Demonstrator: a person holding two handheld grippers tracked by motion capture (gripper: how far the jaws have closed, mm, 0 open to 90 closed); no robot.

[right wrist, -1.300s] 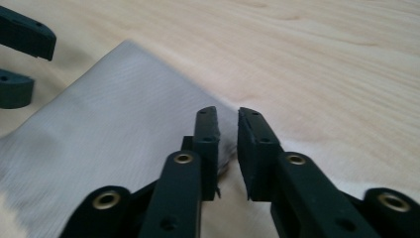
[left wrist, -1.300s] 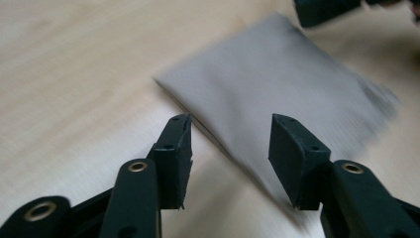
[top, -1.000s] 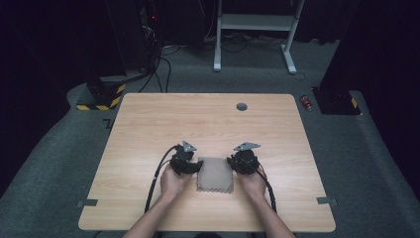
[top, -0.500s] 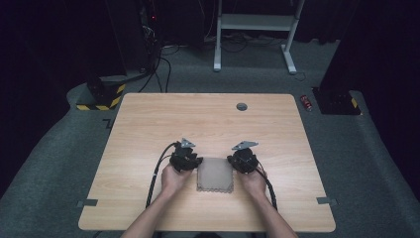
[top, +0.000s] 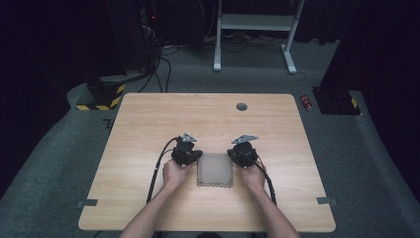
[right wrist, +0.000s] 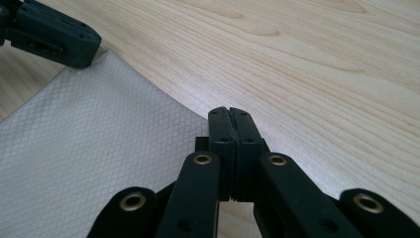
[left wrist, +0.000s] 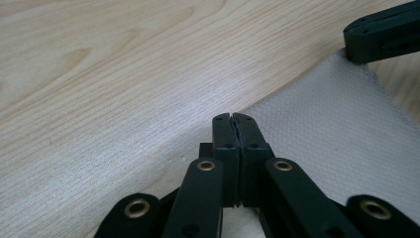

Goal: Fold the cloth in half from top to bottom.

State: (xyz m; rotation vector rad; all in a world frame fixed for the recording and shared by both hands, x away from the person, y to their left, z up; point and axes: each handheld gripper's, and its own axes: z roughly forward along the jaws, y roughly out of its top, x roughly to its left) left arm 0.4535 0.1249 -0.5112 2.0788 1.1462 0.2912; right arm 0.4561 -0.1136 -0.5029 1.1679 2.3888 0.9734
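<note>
A grey, diamond-textured cloth (top: pixel 215 171) lies flat on the wooden table (top: pixel 148 129), near its front edge. My left gripper (top: pixel 196 155) is at the cloth's far left corner, my right gripper (top: pixel 233 154) at its far right corner. In the left gripper view the left gripper (left wrist: pixel 232 116) has its jaws pressed together on the cloth (left wrist: pixel 322 129) corner, having just been closing. The right gripper's tip (left wrist: pixel 381 32) sits on the other corner. In the right gripper view the right gripper (right wrist: pixel 229 111) is shut on the cloth (right wrist: pixel 99 144) edge, with the left gripper (right wrist: pixel 49 34) beyond it.
A small dark round disc (top: pixel 241 106) sits in the tabletop near its far edge. A red can (top: pixel 307 101) lies on the floor to the right. A white desk frame (top: pixel 252 29) and cables stand behind. Black cables trail from both grippers along the forearms.
Both grippers' jaws have closed at the cloth's far corners. The cloth's far edge now lies slightly farther from the person. The hands have hardly shifted.
</note>
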